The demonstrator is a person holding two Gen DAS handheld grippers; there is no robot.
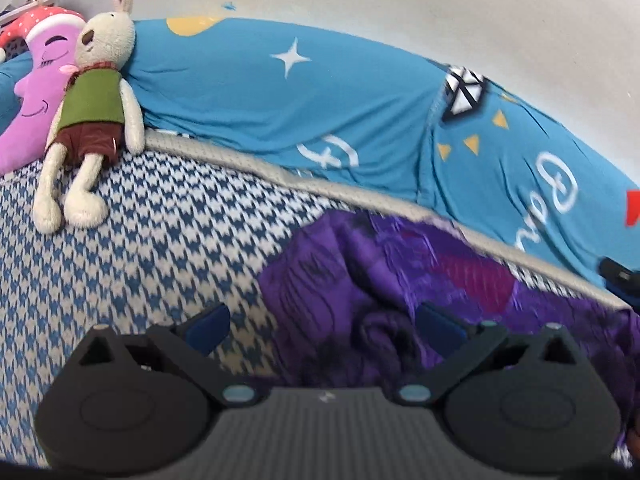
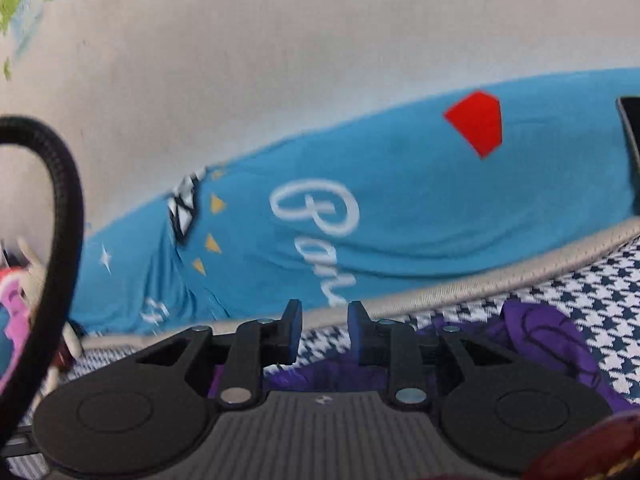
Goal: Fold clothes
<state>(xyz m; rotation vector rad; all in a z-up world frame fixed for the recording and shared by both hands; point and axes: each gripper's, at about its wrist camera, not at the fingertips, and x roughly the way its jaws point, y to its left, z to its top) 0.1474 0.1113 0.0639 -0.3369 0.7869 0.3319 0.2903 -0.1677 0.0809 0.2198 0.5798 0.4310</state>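
A crumpled purple garment (image 1: 400,272) with a magenta patch lies on the blue-and-white houndstooth bedcover (image 1: 160,248). My left gripper (image 1: 324,328) is open wide just above it; its right finger is over the cloth and its left finger over bare cover. In the right wrist view the same purple garment (image 2: 540,336) lies under and to the right of my right gripper (image 2: 325,332). That gripper is open by a narrow gap, with nothing between its blue pads (image 2: 296,332).
A blue printed quilt (image 1: 320,92) runs along the white wall behind the bed's grey piping. A plush rabbit (image 1: 96,112) and a purple moon cushion (image 1: 32,92) lie at the far left. A black cable (image 2: 64,208) loops at left, and a dark flat object (image 2: 630,140) rests on the quilt at right.
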